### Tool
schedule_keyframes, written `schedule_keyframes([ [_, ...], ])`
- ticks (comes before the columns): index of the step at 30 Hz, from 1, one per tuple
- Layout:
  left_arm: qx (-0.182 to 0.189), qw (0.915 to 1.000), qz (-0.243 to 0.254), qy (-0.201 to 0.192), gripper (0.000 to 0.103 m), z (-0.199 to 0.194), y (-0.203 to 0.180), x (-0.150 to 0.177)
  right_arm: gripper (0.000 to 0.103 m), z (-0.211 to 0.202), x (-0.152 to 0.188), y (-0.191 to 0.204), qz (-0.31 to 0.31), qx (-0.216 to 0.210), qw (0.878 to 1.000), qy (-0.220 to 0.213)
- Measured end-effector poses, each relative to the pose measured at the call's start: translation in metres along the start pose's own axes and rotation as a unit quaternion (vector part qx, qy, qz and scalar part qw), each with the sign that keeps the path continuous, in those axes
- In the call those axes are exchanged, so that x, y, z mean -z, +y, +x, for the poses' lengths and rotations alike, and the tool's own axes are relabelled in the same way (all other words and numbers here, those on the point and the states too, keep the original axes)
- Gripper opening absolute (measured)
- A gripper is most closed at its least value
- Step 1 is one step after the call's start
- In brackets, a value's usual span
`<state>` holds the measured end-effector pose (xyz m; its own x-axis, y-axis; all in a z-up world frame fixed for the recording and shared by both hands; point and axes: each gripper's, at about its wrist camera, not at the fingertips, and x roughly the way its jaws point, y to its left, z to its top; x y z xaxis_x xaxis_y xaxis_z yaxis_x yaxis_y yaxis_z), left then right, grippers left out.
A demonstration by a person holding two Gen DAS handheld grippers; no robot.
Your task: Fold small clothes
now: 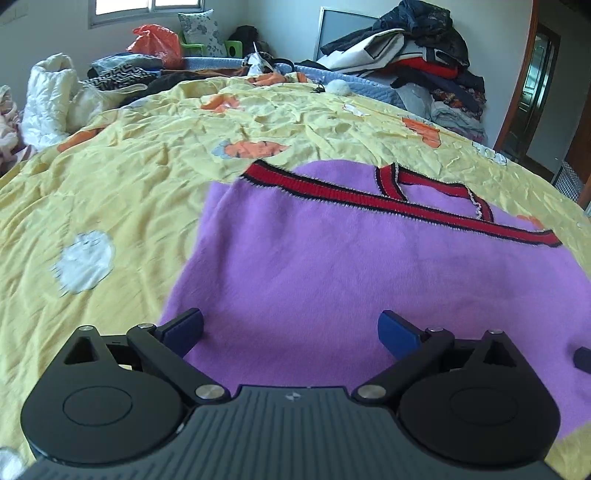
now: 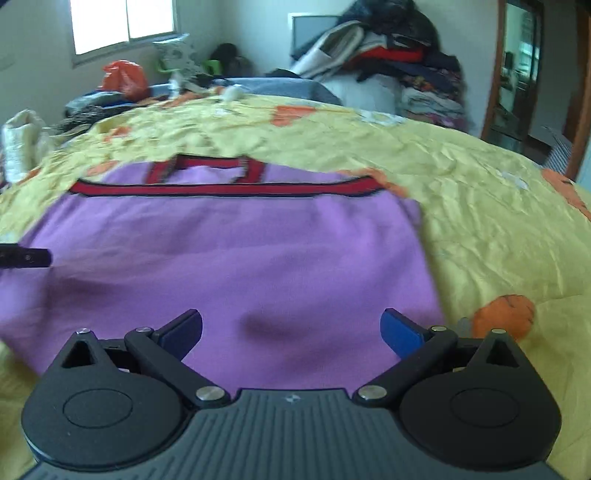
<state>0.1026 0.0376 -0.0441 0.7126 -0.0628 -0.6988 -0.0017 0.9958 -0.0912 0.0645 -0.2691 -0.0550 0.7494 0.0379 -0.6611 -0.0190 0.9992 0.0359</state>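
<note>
Hovering tilted down over the purple garment (image 1: 332,266): left tool (image 1: 291,332) and right tool (image 2: 291,332), both spread wide, empty.

Daylight enters from the window (image 1: 147,7) behind the bed, blown out to white in both views. Your left wrist view is fairly sharp; the right wrist view is smeared by motion blur (the clothes pile (image 2: 391,62) worst). Soft shadows fall on the purple garment (image 2: 229,258). Fisheye bends the edges.
</note>
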Motion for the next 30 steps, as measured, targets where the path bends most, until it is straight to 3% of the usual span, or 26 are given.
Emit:
schedule_keyframes([
  [3,0.007,1.0000,-0.005,0.001,0.100,-0.016,0.011,0.018,0.103,0.001,0.012,0.020,-0.019,-0.013,1.000,0.004],
  [5,0.004,0.9999,0.006,0.012,0.100,-0.020,0.018,0.033,0.103,0.006,0.024,0.028,-0.047,0.006,0.999,0.018],
  [10,-0.004,0.9973,0.072,-0.013,0.102,-0.034,0.025,0.066,0.103,-0.011,0.046,-0.001,-0.028,-0.002,1.000,0.000],
  [12,-0.009,0.9977,0.066,-0.009,0.103,-0.038,0.030,0.070,0.103,-0.018,0.052,-0.005,-0.032,-0.007,0.999,0.003],
  [14,0.004,0.9996,0.025,0.007,0.103,-0.041,0.043,0.071,0.103,-0.026,0.056,-0.007,-0.045,-0.004,0.999,0.006],
  [19,0.022,0.9997,0.002,-0.008,0.103,-0.056,0.045,0.057,0.103,-0.035,0.057,-0.010,-0.070,0.036,0.997,-0.002],
  [22,0.032,0.9988,0.007,-0.036,0.103,-0.053,0.035,0.042,0.103,-0.025,0.044,-0.017,-0.052,0.034,0.998,-0.014],
  [25,0.012,0.9997,0.018,-0.005,0.103,-0.029,0.026,0.039,0.103,-0.010,0.037,-0.022,-0.033,0.004,0.999,-0.019],
  [26,0.000,0.9995,0.030,0.013,0.103,-0.020,0.024,0.042,0.103,-0.004,0.037,-0.022,-0.040,0.005,0.999,-0.004],
  [28,-0.014,0.9973,0.072,-0.007,0.103,-0.024,0.021,0.055,0.103,-0.004,0.038,-0.030,-0.040,-0.008,0.999,0.013],
  [30,-0.008,0.9974,0.072,-0.002,0.103,-0.032,0.029,0.061,0.103,-0.016,0.039,-0.036,-0.055,-0.014,0.997,0.050],
])
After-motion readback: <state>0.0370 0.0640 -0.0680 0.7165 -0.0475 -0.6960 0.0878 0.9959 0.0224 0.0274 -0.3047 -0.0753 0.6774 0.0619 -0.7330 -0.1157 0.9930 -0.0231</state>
